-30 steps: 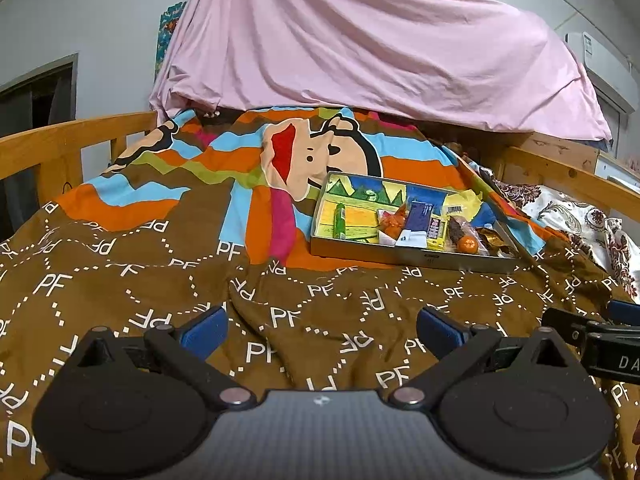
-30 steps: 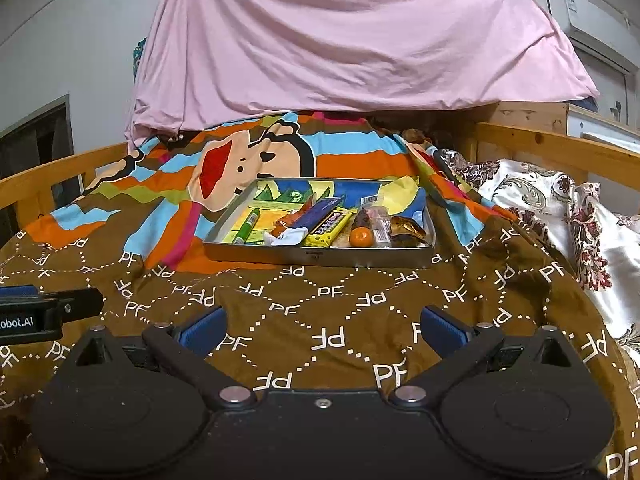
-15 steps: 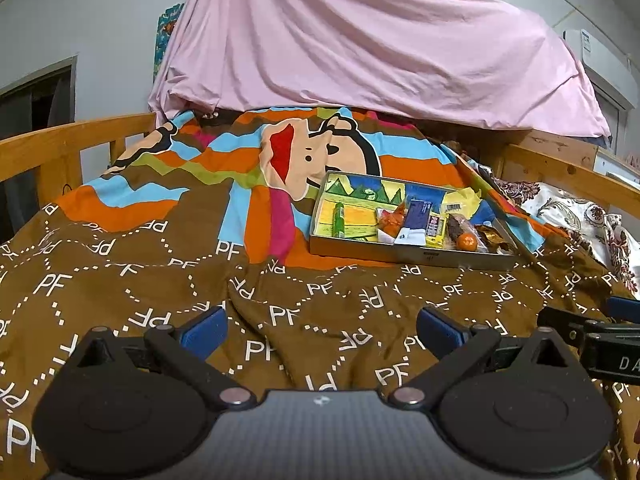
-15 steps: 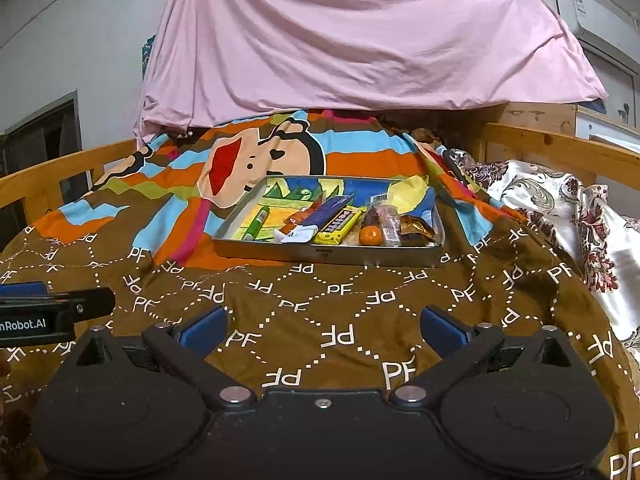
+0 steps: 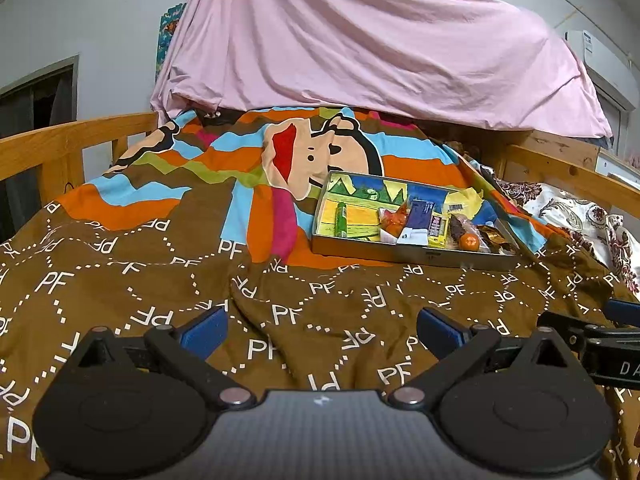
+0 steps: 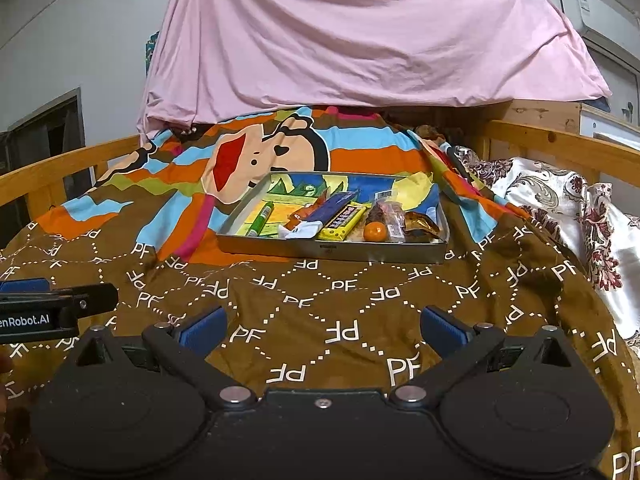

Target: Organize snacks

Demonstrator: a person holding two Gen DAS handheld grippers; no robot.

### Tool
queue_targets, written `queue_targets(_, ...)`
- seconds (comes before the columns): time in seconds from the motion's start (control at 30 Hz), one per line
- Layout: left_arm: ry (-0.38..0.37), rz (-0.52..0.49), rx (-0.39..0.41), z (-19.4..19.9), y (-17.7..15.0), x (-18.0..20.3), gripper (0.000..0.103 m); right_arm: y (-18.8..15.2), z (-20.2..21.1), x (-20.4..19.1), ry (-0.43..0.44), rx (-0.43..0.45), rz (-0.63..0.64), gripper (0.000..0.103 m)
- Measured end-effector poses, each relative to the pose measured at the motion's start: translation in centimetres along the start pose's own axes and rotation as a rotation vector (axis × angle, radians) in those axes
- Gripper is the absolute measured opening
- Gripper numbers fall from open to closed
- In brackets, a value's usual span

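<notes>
**A:** Both tools hover low over a bed. The left hand-held gripper (image 5: pixel 322 330) stands wide, blue pads apart, nothing between them; the right hand-held gripper (image 6: pixel 323 330) is spread just as wide and just as bare. Each sees the other at its frame edge.

**B:** And the snacks?

**A:** All in a shallow metal tray (image 6: pixel 332 251) on the quilt (image 6: pixel 340 300), at 12 o'clock from the right tool, at 1 o'clock from the left, well apart from both. A green tube (image 6: pixel 260 220) lies alone at the tray's 9 o'clock side; a blue pack (image 6: pixel 334 206) and a yellow bar (image 6: pixel 344 222) sit side by side mid-tray; an orange ball (image 6: pixel 375 232) and crinkled wrappers (image 6: pixel 420 224) crowd the 3 o'clock end.

**B:** Sorted, or waiting to be?

**A:** It fits either: a tray just filled, or a jumble due for sorting. No telling from here.

**B:** If a pick follows?

**A:** My judgement: come down from above, span a long pack across its narrow width, clear the thin rim. Foil looks slick and crushable, the ball may roll, and the soft, rumpled quilt could let the tray tip under a push.
</notes>
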State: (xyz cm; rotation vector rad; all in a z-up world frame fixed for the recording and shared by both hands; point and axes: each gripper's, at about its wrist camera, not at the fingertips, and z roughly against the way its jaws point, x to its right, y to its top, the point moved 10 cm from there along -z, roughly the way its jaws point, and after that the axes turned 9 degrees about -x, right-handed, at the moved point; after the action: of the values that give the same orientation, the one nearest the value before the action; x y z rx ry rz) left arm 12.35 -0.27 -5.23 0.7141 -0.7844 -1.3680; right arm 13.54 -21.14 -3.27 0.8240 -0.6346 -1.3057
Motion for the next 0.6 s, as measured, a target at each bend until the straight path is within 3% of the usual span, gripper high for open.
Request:
queue_targets(0.43, -0.007, 0.001, -0.019, -0.13, -0.13, 0.02, 0.102, -0.11, -0.14, -0.13, 0.007, -0.011, 0.004, 0.102)
queue_targets(0.6, -0.02, 0.022, -0.073, -0.61, -0.52, 0.14, 0.102, -0.25, -0.25, -0.22, 0.009, -0.017, 0.009, 0.102)
